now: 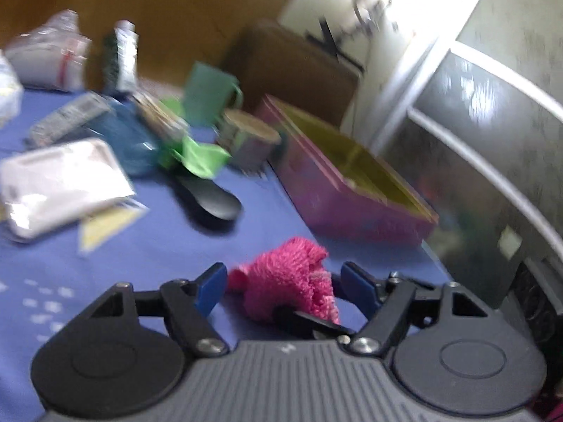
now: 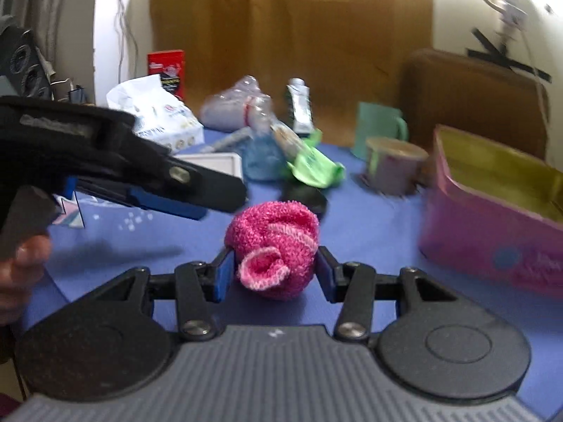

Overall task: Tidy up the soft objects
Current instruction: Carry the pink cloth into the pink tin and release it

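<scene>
Left wrist view, blurred: a blue tablecloth (image 1: 147, 246) is shown, its right-hand edge running from about 1 o'clock down to 4 o'clock, where the cloth drops away beside a grey panelled door (image 1: 492, 112). A pink box (image 1: 337, 190) with a yellow interior is set along that edge at 2 o'clock; a black spoon (image 1: 211, 200), a green wrapper (image 1: 197, 156) and a white packet (image 1: 59, 186) are spread from 12 to 10 o'clock. Bare cloth is left at 8 to 9 o'clock and between spoon and box. The left gripper (image 1: 283, 286) is held with its blue fingers (image 1: 211, 290) spread apart; the pink knitted ball (image 1: 292, 281) is seen in the gap, nearer the right finger, with a black finger of the other tool crossing beneath it; contact with either pad cannot be told. Right wrist view: the same cloth is bounded at the far side by a brown board (image 2: 292, 35), with the pink box at 3 o'clock and a lidded tub (image 2: 394, 165) at 1 o'clock; open cloth lies at 9 o'clock. The right gripper (image 2: 274, 272) is clamped on the ball, both pads pressed to its sides, just above the cloth. The left gripper is seen entering at 10 o'clock, its tip just beside the ball's upper left.
</scene>
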`<action>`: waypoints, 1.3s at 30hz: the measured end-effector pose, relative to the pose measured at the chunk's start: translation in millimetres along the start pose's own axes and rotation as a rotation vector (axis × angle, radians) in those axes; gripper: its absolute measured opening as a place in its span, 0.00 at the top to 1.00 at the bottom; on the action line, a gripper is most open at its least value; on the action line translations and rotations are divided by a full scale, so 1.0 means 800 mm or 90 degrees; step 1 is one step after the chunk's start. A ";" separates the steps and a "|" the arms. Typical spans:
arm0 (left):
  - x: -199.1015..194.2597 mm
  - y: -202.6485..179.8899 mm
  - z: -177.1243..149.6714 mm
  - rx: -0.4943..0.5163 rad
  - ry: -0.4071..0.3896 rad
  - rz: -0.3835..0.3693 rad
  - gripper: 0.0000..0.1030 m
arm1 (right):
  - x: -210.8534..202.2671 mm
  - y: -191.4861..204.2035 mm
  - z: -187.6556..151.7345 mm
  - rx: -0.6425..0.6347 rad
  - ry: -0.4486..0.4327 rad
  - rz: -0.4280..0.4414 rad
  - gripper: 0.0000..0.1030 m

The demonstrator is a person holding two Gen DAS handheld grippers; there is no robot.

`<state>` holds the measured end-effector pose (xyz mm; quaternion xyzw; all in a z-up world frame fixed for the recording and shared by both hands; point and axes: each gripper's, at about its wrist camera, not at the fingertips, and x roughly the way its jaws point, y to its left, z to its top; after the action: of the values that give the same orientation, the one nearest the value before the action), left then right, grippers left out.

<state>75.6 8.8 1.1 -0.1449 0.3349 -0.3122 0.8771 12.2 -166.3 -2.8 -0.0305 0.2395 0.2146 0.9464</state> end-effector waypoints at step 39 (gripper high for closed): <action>0.145 -0.129 0.130 0.137 -0.093 0.052 0.38 | 0.021 -0.225 0.050 0.096 -0.134 -0.256 0.47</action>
<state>166.6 -140.5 67.4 -0.0586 0.2406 -0.2992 0.9215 118.9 -316.6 16.6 0.0155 0.1442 0.0050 0.9894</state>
